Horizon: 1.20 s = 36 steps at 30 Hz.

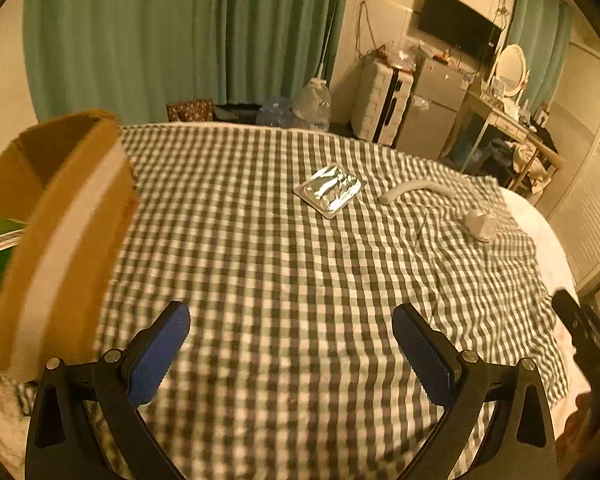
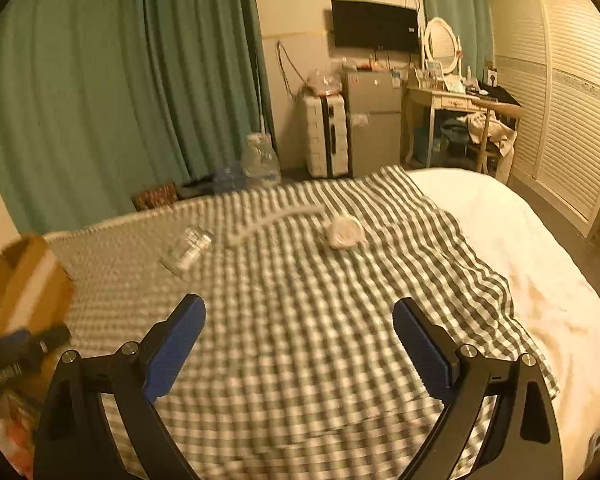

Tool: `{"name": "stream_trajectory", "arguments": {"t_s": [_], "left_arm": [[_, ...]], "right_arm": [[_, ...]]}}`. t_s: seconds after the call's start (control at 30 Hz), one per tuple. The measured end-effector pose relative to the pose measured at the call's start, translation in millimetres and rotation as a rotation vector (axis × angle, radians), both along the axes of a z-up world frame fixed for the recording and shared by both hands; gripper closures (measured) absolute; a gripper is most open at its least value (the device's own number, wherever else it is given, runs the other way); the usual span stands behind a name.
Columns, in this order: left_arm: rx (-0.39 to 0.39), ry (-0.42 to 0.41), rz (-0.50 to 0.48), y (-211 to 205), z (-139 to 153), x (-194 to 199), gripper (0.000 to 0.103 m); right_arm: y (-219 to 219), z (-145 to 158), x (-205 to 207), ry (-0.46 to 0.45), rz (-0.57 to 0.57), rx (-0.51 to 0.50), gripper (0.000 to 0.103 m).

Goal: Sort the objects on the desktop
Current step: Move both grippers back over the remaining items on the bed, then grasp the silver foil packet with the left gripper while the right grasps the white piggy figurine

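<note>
On the checkered cloth [image 1: 260,264] lie a silver foil blister pack [image 1: 327,190], a curved white tube [image 1: 414,189] and a small white round object [image 1: 480,224]. The right wrist view shows them too: the foil pack [image 2: 188,251], the tube [image 2: 276,220] and the white object [image 2: 344,231]. My left gripper [image 1: 290,320] hovers open over bare cloth, short of the foil pack, with nothing between its blue pads. My right gripper [image 2: 298,314] is also open and empty, well short of the objects. A cardboard box [image 1: 56,216] stands at the left.
The box [image 2: 28,280] holds green-printed items [image 1: 0,234]. The cloth covers a white bed [image 2: 520,248] whose bare part lies to the right. Beyond the far edge are water jugs [image 1: 312,104], curtains, a small fridge [image 2: 374,116] and a dressing table [image 2: 456,100].
</note>
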<state>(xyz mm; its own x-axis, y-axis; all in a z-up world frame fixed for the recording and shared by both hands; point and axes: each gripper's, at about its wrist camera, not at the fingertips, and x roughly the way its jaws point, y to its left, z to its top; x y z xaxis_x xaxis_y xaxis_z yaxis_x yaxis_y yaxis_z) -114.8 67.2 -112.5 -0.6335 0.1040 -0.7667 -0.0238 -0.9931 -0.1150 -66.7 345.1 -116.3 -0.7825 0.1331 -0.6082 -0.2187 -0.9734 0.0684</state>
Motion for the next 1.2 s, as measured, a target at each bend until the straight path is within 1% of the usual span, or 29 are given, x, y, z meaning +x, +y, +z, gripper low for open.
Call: {"name": "stream_trajectory", "arguments": {"t_s": [0.13,0.27,0.43,0.57,0.6,0.63,0.7,0.8,0.93,1.0,1.07,1.13,1.2], "left_arm": [[-0.026,-0.016,0.000,18.8,-18.5,-30.5,0.000],[-0.046,-0.023,0.011,31.3,-40.4,-57.6,0.000],[-0.066,-0.041,0.035,42.9,-70.2,-98.1,0.000],[-0.070,-0.047,0.047,49.3,-87.9,-130.7,0.000],[-0.078,-0.045,0.048,50.7,-91.0,-138.0,0.000],[-0.087,-0.036,0.049,52.1,-94.3,-147.8,0.000],[-0.099,-0.019,0.048,53.5,-97.5,-161.6,0.000],[-0.098,-0.006,0.049,52.1,-99.8,-184.9,0.000],[-0.084,-0.023,0.008,52.7,-103.0,-213.0,0.000],[-0.071,-0.019,-0.035,56.0,-104.7,-224.1,0.000],[-0.082,-0.011,-0.081,61.6,-105.7,-232.4,0.000],[-0.095,0.005,-0.130,67.3,-107.5,-236.7,0.000],[-0.102,-0.009,-0.157,73.3,-110.9,-245.3,0.000]], "right_arm": [[26.2,-14.8,-17.5,-0.006,-0.014,-0.016,0.008],[43.6,-28.1,-51.2,-0.001,-0.008,-0.018,0.008],[49.8,-45.8,-94.7,-0.019,0.013,-0.006,0.008],[52.2,-65.4,-131.5,-0.054,0.027,0.000,0.008],[51.3,-69.6,-140.0,-0.062,0.023,0.012,0.008],[50.8,-73.4,-150.1,-0.069,0.002,0.050,0.008],[49.7,-75.4,-161.7,-0.061,-0.007,0.090,0.008],[51.4,-73.6,-178.2,-0.040,0.017,0.083,0.008],[52.4,-79.1,-201.8,-0.047,0.042,0.096,0.008],[52.3,-82.8,-210.6,-0.055,0.048,0.112,0.008],[54.1,-85.5,-218.2,-0.056,0.052,0.130,0.008],[59.7,-88.0,-223.7,-0.056,0.052,0.121,0.008],[65.1,-91.2,-226.9,-0.058,0.054,0.086,0.008]]}}
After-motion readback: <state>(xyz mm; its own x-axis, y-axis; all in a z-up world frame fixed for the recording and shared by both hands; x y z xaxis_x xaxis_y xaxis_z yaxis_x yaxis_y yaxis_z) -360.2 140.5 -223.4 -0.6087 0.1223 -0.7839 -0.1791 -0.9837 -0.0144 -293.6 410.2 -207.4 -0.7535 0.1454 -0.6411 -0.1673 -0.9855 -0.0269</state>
